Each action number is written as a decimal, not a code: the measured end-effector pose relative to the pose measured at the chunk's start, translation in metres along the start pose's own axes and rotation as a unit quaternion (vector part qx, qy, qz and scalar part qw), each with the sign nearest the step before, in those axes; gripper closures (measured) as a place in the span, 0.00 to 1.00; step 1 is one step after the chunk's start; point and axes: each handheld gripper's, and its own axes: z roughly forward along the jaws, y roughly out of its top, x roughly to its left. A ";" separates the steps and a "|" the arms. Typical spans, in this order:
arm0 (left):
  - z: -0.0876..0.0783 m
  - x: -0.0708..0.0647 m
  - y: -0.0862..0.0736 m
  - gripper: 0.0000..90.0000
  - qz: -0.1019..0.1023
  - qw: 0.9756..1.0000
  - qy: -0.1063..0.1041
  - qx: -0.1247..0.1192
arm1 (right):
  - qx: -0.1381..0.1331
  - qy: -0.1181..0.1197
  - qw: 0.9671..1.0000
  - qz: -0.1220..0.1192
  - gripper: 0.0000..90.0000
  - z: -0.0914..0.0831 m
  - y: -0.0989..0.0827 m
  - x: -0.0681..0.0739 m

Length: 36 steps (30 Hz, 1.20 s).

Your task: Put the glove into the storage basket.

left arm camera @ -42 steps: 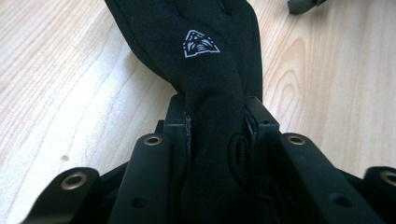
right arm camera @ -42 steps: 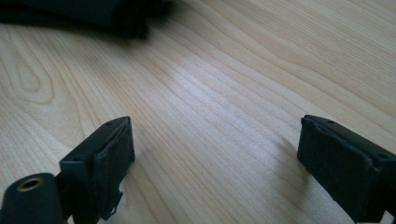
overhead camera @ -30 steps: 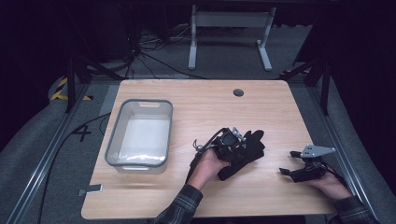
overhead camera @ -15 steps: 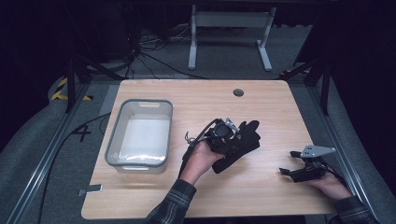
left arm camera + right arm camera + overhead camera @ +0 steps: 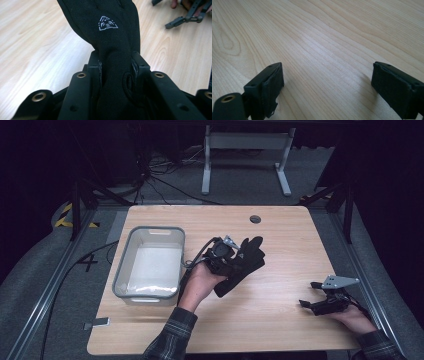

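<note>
Near the middle of the pale wooden table point(image 5: 280, 235), my left gripper point(image 5: 227, 256) is clamped on a black fabric glove with a small white emblem point(image 5: 245, 262). My left gripper view shows the cloth bunched tight between both jaws, the emblem point(image 5: 108, 23) facing the camera and the glove's body stretching away above the tabletop. From the high view, the glove hangs off the gripper, fingers toward the far side, just right of the grey rectangular plastic bin point(image 5: 150, 262), which sits on the table's left half. My right gripper point(image 5: 311, 301) rests near the table's right front edge, well apart from the glove, its jaws spread wide with bare wood grain between them.
</note>
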 end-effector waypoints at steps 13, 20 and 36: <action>-0.050 0.030 -0.022 0.75 -0.036 0.998 0.053 -0.021 | 0.011 -0.008 1.000 0.009 0.02 0.002 0.001 -0.001; -0.075 0.047 -0.041 0.75 -0.064 0.994 0.083 -0.031 | 0.014 -0.013 1.000 0.011 0.00 0.002 0.001 0.000; -0.112 0.085 -0.096 0.75 -0.138 0.978 0.150 -0.042 | 0.014 -0.013 1.000 0.011 0.00 0.003 0.001 -0.001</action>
